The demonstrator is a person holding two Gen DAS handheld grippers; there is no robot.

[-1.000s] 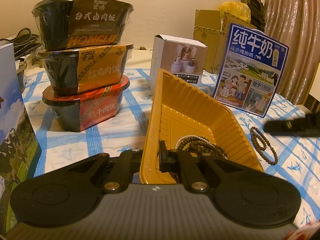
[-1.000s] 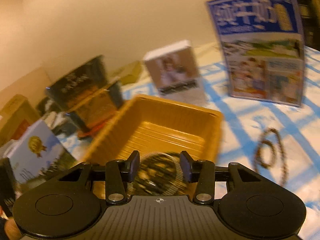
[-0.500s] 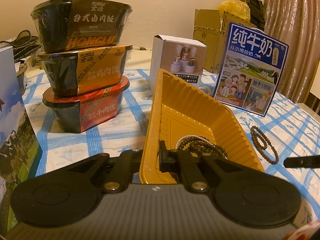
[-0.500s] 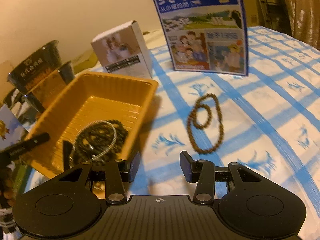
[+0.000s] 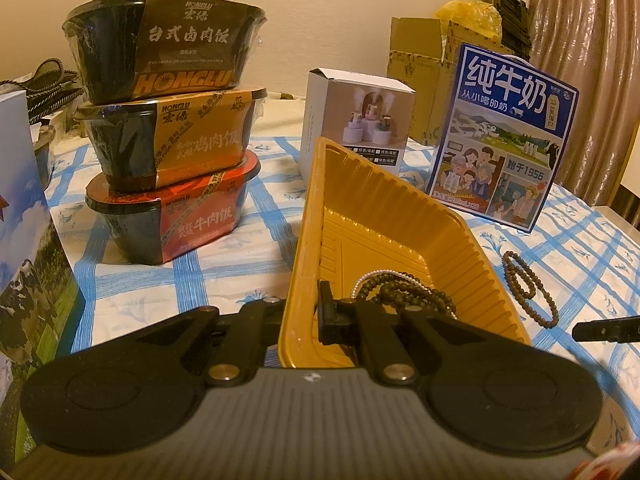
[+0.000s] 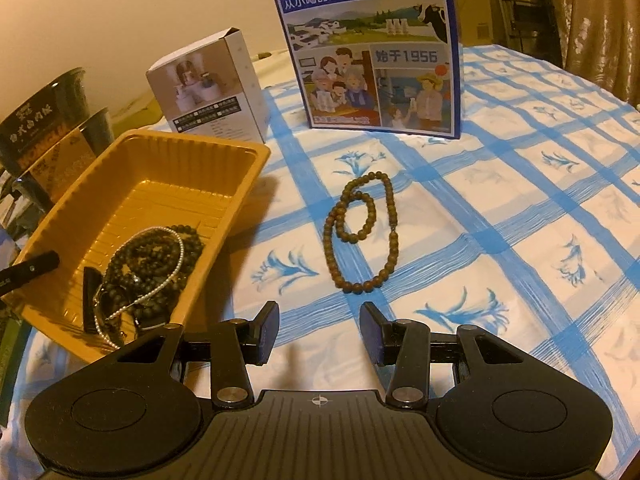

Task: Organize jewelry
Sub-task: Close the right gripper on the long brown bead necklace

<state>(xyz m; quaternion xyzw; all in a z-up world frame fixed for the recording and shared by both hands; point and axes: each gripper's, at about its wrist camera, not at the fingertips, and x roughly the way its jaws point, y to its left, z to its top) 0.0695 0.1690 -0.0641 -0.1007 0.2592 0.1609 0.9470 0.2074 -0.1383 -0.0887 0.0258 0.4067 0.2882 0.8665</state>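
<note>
A home: checked tablecloth, stacked instant-meal bowls, curtain.

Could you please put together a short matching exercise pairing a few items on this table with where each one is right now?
Items:
1. brown bead bracelet
2. pearl strand
3. left claw
4. milk carton

Places:
A. gripping the yellow tray's near rim
B. standing upright at the back
C. lying on the checked tablecloth
D. inside the tray on dark beads

Pairs: 1-C, 2-D, 3-A, 4-B
</note>
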